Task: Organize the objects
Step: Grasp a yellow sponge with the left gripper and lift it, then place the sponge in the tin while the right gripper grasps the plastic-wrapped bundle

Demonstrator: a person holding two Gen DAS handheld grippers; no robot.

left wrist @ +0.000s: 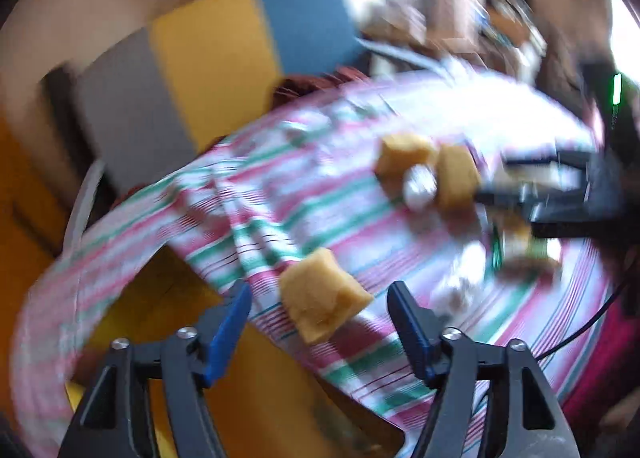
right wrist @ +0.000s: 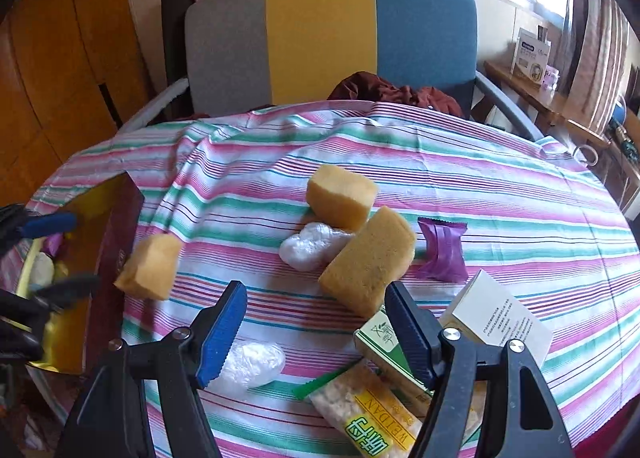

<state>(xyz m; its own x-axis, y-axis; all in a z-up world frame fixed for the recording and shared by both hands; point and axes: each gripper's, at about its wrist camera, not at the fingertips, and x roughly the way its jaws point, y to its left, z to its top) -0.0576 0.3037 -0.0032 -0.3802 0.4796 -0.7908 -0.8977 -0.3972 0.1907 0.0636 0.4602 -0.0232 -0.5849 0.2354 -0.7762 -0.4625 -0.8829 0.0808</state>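
1. The left tool [left wrist: 320,298] has its blue pads parted, and a yellow sponge block [left wrist: 324,300] sits between them; this view is blurred, so I cannot tell whether the pads touch it. In the right wrist view the same block [right wrist: 149,266] appears beside a dark red box [right wrist: 114,258] at the worktop's left edge, seemingly clear of the cloth. The right tool [right wrist: 316,306] is open and empty, hovering over the striped tablecloth [right wrist: 480,185].
2. The box, open-topped with a gold lining, looks like the likely container.
3. Two more sponge blocks [right wrist: 368,260] lie mid-worktop. They look light and squashy; grip across the short sides, gently.
4. A white carton [right wrist: 500,310] and a green carton [right wrist: 380,342] look stiff, with flat faces to grip.
5. A snack packet [right wrist: 372,410] looks crinkly and slippery.
6. Two white plastic bundles [right wrist: 312,246] look soft.
7. A purple wrapper [right wrist: 442,252] looks thin; pinch its middle.
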